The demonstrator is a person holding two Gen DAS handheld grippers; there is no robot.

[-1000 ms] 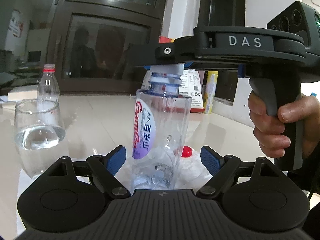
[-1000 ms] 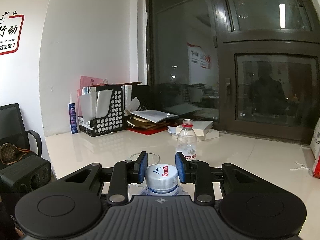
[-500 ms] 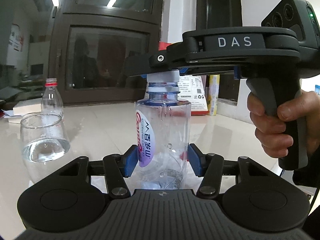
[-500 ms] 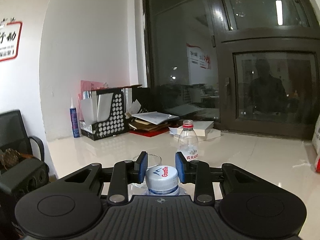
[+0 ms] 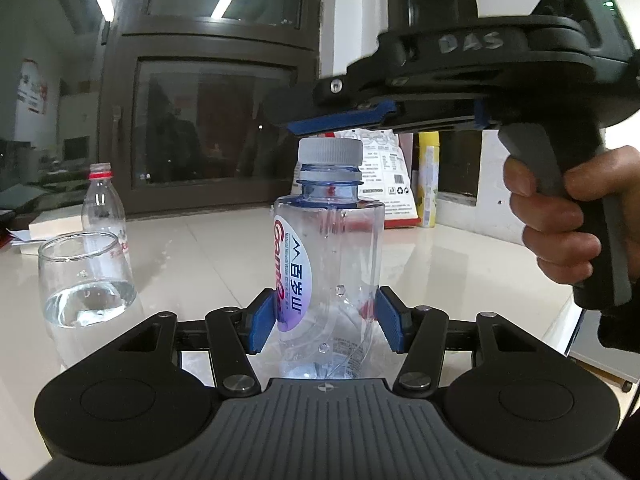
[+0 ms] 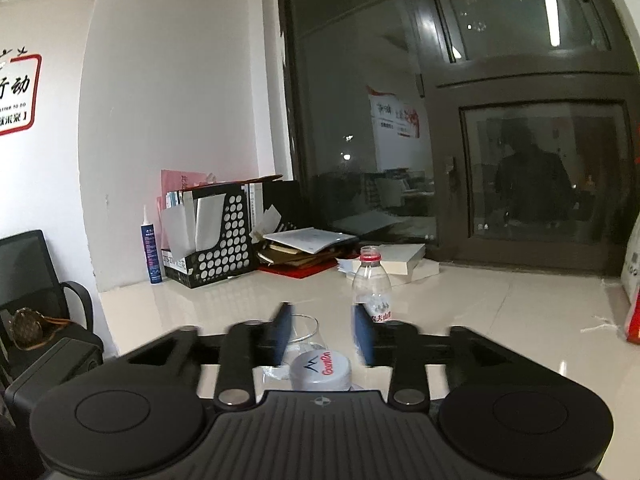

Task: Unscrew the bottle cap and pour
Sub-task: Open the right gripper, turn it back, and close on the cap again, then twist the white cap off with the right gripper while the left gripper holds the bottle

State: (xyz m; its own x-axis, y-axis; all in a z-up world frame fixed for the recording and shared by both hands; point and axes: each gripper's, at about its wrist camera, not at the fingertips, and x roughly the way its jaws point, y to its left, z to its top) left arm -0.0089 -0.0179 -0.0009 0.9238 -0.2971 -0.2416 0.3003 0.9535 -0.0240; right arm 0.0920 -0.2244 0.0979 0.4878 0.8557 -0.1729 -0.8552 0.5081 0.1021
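Observation:
A clear Ganten water bottle stands upright on the white table, almost empty. My left gripper is shut on its lower body. Its white cap sits on the neck and also shows in the right wrist view. My right gripper is open and hovers just above the cap without touching it; its blue pads show above the cap in the left wrist view. A drinking glass partly filled with water stands to the left of the bottle.
A second clear bottle with a red cap stands behind the glass. A black file rack, stacked books and a blue tube line the back wall. White and yellow packages stand at the far right.
My left gripper closed on the bottle's body. My right gripper opened, let go of the cap and rose above it.

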